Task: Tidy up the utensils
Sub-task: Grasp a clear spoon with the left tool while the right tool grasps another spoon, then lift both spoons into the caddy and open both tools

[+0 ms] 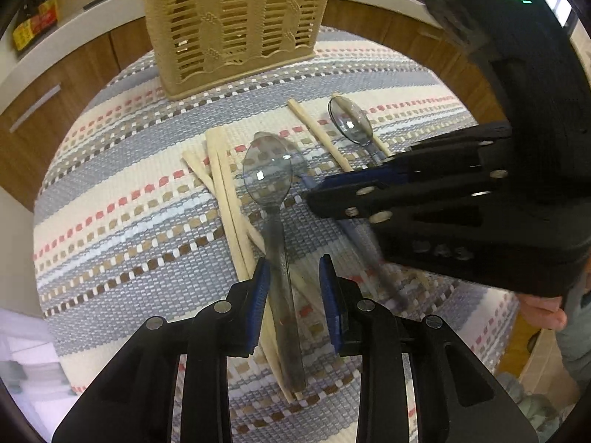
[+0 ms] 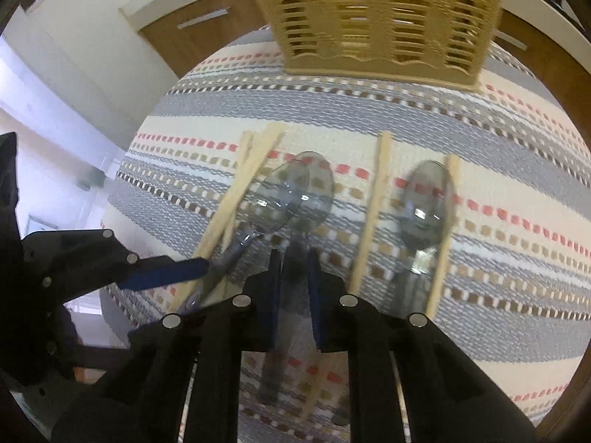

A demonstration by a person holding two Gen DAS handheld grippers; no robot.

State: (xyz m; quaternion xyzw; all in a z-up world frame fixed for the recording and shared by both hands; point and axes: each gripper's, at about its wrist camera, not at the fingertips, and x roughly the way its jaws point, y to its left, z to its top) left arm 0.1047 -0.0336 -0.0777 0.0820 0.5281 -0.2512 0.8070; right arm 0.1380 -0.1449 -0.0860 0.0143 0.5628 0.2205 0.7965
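Note:
Three clear grey plastic spoons and several wooden chopsticks (image 1: 229, 203) lie on a striped woven mat (image 1: 122, 199). My left gripper (image 1: 293, 277) is open, its blue pads on either side of one spoon's handle (image 1: 280, 277), bowl (image 1: 267, 173) pointing away. My right gripper (image 2: 295, 277) is narrowly open around another spoon's handle (image 2: 293, 262); it also shows in the left wrist view (image 1: 314, 188). The third spoon (image 1: 351, 120) lies to the right, between chopsticks (image 2: 373, 214). A tan slotted utensil basket (image 1: 232, 26) stands at the mat's far edge.
Wooden cabinet fronts (image 1: 44, 118) and a white counter edge (image 1: 55, 37) curve behind the mat. Bottles with yellow labels (image 1: 33, 18) stand at the far left. A person's hand (image 1: 539, 306) shows at the right.

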